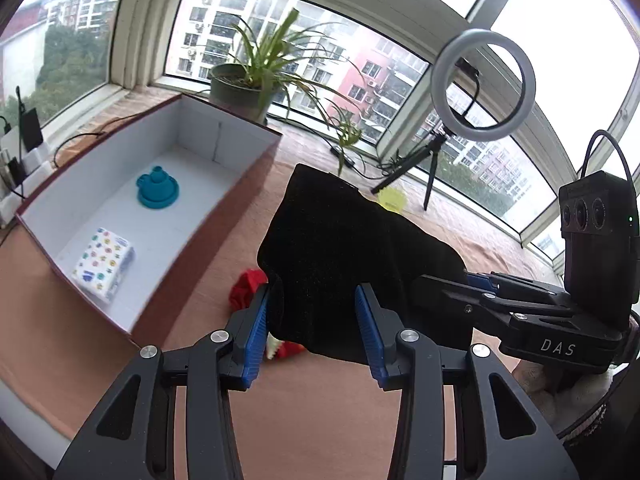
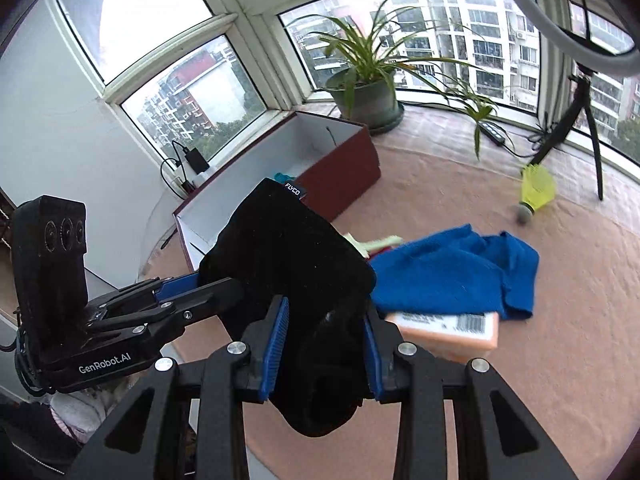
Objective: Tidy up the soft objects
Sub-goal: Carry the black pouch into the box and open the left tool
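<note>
Gripping one black pouch [image 2: 296, 264] between them, both jaws hover beside the open box [image 1: 224, 216].

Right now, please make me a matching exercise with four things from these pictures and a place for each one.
Things:
1. black pouch
2. teal toy
3. blue towel
4. potted plant

Places:
A. on the sill by the window
B. inside the open box
C. held between both grippers
D. lying on the table, partly over an orange pack

Pairs: 1-C, 2-B, 3-D, 4-A
</note>
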The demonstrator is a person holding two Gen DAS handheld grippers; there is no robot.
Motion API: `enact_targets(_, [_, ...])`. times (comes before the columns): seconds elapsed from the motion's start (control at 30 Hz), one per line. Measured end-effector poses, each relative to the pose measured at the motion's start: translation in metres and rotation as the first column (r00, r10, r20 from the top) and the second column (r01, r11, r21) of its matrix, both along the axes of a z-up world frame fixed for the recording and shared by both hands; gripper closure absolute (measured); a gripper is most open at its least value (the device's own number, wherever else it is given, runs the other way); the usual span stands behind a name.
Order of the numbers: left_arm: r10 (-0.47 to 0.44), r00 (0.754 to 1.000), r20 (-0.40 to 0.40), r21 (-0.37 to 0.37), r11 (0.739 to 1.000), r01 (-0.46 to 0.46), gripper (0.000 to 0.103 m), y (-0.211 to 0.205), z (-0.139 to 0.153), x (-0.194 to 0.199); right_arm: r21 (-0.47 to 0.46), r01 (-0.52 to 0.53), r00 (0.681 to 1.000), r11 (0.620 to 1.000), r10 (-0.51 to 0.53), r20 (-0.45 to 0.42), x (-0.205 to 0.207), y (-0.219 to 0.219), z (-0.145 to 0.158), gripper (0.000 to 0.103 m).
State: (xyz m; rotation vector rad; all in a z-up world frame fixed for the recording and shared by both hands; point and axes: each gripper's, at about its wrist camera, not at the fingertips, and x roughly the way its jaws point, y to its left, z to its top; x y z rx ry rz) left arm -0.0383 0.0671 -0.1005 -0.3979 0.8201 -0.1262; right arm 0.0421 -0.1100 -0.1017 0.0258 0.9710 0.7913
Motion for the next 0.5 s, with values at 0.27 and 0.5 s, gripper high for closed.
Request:
enact_targets(0.27, [0.103,0.995,0.016,-0.001,0.995,-0.103,0.063,0.077,0.003,0.011,-0.008,-0.072,0.996,0.997,0.073,0.052,0.028,0.094,0.017,0.071])
enact_targets(0.5, [0.148,0.989,-0.003,-0.004,0.989,-0.148,0.063,0.122,-0.007,0.024,-0.03,-0.103,0.993,0.994,0.105,0.054,0.053,0.154,0.017,0.071])
